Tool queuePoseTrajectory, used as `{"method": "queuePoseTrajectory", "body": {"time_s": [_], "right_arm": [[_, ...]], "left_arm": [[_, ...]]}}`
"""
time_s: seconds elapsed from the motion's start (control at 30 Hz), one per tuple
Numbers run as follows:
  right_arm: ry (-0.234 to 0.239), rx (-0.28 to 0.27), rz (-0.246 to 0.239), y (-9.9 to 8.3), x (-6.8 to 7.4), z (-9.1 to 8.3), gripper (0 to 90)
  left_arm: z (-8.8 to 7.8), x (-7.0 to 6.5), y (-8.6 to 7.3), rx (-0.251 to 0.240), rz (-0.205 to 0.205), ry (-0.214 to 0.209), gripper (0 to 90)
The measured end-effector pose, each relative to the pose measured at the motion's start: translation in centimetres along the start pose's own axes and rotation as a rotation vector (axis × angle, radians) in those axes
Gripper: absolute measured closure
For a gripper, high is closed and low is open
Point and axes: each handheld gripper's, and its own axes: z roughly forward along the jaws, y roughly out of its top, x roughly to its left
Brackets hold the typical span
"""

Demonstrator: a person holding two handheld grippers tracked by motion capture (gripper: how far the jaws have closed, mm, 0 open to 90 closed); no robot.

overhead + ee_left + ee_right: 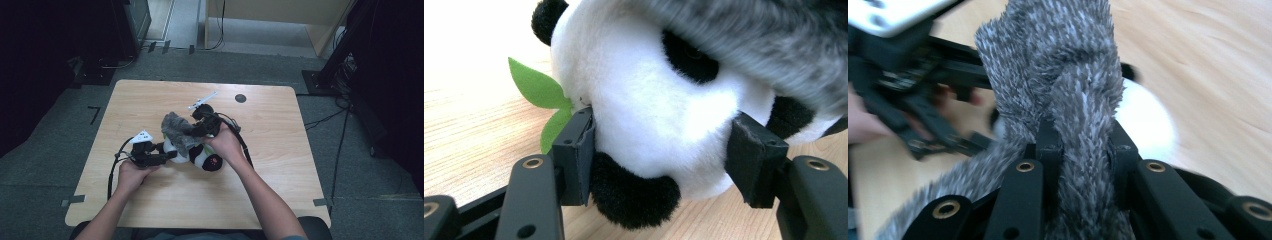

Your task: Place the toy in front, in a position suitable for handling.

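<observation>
Grey furry cloth [1068, 100] drapes over black-and-white plush panda [649, 115] with green leaf [536, 90]

Pale wooden table [150, 100] evenly lit, surroundings dim; glare whitens the left gripper view's top left; grey furry cloth [1063, 75] blurred.

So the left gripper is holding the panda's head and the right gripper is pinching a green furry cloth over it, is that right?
Not quite: the furry cloth is grey, as the right gripper view shows. The left gripper does hold the panda by its head, and the right gripper pinches the cloth.
</observation>
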Motion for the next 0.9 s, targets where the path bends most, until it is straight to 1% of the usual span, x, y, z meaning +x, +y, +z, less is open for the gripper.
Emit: {"method": "queuePoseTrajectory", "body": {"time_s": [0.07, 0.13, 0.2, 0.23, 0.33, 0.4, 0.53, 0.6, 0.63, 0.7, 0.77, 0.83, 0.9], "right_arm": [[-0.039, 0.012, 0.021, -0.5, -1.0, -0.6, 75.1], [-0.044, 0.016, 0.045, -1.1, -1.8, -1.0, 75.3], [-0.057, 0.013, 0.052, -1.6, -2.4, -1.6, 75.2], [-0.068, 0.007, 0.053, -1.8, -2.7, -1.9, 75.2], [-0.082, -0.02, 0.084, -2.3, -3.8, -2.9, 75.3], [-0.101, -0.033, 0.082, -2.5, -4.2, -3.6, 75.4], [-0.123, -0.042, 0.091, -3.0, -4.8, -4.7, 75.5], [-0.132, -0.049, 0.1, -3.3, -5.1, -5.2, 75.5], [-0.136, -0.059, 0.114, -3.6, -5.2, -5.7, 75.8], [-0.139, -0.062, 0.106, -3.7, -5.2, -5.8, 75.9], [-0.142, -0.069, 0.108, -3.8, -5.2, -6.2, 76.0], [-0.156, -0.082, 0.107, -3.8, -5.4, -6.7, 76.2], [-0.166, -0.1, 0.119, -3.9, -5.6, -7.2, 76.3]], "left_arm": [[0.0, 0.0, 0.0, 0.002, 0.004, -0.001, 36.8], [0.0, 0.0, 0.0, 0.001, 0.006, -0.001, 36.9], [0.0, 0.0, 0.0, 0.001, 0.006, -0.001, 37.0], [0.0, 0.0, 0.0, -0.002, 0.005, 0.0, 37.0], [0.0, 0.0, 0.0, -0.002, 0.0, -0.001, 37.1], [0.0, 0.0, 0.0, -0.001, -0.001, -0.002, 37.1], [0.0, 0.0, 0.0, -0.003, -0.001, -0.001, 37.0], [0.0, 0.0, 0.0, -0.005, -0.002, 0.0, 37.1], [0.1, 0.0, 0.0, -0.007, -0.003, 0.0, 37.1], [0.1, 0.0, 0.0, -0.009, 0.0, 0.001, 37.1], [0.1, 0.0, 0.0, -0.006, 0.001, 0.003, 37.1], [0.1, 0.0, 0.0, -0.004, 0.004, 0.004, 37.1], [0.1, 0.0, 0.0, -0.002, 0.006, 0.004, 37.1]]}}
